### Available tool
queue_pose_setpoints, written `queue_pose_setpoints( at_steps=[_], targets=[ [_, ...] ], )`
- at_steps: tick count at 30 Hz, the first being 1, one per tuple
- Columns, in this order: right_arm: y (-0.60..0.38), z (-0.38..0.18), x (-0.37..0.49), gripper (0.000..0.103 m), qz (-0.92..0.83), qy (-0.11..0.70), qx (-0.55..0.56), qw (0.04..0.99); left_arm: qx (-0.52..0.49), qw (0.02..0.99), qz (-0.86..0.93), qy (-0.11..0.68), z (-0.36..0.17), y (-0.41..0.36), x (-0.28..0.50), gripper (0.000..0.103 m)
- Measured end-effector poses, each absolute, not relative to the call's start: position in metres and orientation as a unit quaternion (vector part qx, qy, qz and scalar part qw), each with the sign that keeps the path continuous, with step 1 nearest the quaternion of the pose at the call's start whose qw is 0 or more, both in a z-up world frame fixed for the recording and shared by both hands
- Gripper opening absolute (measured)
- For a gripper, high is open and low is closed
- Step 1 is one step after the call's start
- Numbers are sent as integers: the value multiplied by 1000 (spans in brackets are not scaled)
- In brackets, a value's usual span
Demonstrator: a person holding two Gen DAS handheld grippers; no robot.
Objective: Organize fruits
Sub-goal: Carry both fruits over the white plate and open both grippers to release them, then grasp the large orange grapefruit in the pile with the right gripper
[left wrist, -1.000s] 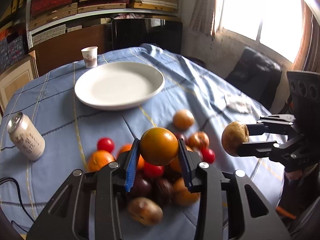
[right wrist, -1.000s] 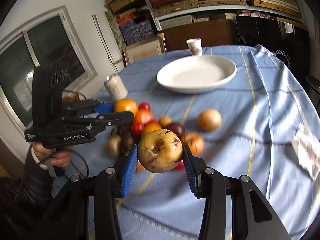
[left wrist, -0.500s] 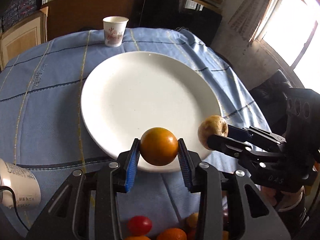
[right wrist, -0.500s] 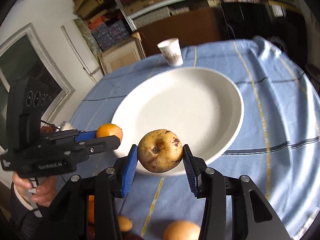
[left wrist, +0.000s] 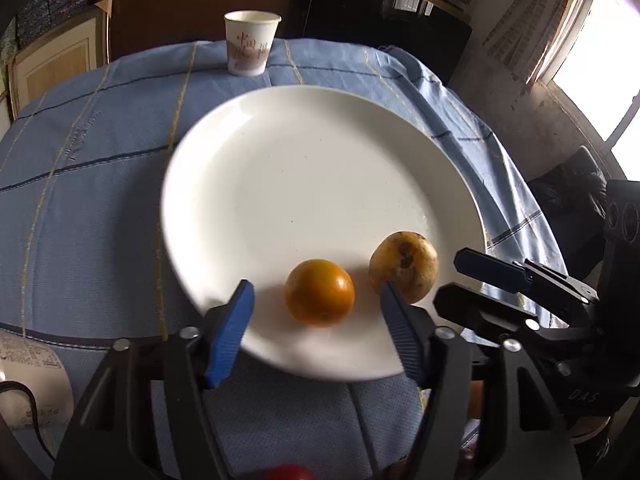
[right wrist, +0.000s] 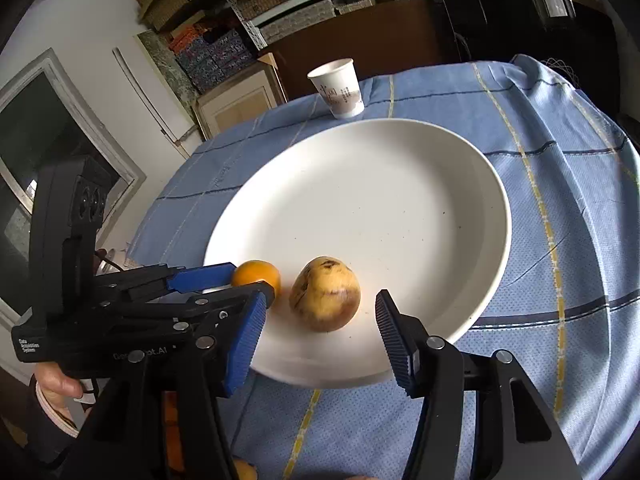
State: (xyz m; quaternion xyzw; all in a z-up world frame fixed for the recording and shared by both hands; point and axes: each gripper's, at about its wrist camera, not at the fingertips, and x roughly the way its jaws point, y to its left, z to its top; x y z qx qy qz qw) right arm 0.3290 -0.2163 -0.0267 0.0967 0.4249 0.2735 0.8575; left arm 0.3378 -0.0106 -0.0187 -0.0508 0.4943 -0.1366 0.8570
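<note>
Now both grippers, left gripper [left wrist: 316, 332] and right gripper [right wrist: 320, 332], are just opening, fingers spread, leaving orange [left wrist: 320, 293] and yellow pear [right wrist: 325, 294] sitting untouched near the white plate's [left wrist: 320, 152] near edge.

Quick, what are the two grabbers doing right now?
Left gripper: open, just let go; orange on plate.
Right gripper: open, just released the pear.

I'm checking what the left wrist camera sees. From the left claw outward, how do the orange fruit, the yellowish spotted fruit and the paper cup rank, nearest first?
1. Orange fruit: on the plate's near part, between the open fingers of the left claw.
2. Yellowish spotted fruit: just to its right, beside the right finger.
3. Paper cup: beyond the plate's far rim, on the cloth.
</note>
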Motion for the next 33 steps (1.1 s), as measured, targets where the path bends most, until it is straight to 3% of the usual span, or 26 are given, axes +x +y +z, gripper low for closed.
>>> queue_pose_setpoints(
  at_steps=[3, 6, 17, 33],
  targets=[
    [-229, -7, 301, 63, 298, 396, 103, 863, -59, 868, -148, 471, 4, 0, 312, 71],
    [-234, 4, 262, 66, 360, 367, 90, 853, -74, 890, -139, 427, 25, 19, 265, 95],
    [-217, -20, 160, 67, 463, 348, -29, 814, -44, 919, -59, 388, -13, 46, 163, 98],
    [-196, -33, 142, 67, 446, 339, -110, 821, -79, 922, -41, 376, -16, 66, 136, 98]
  ],
)
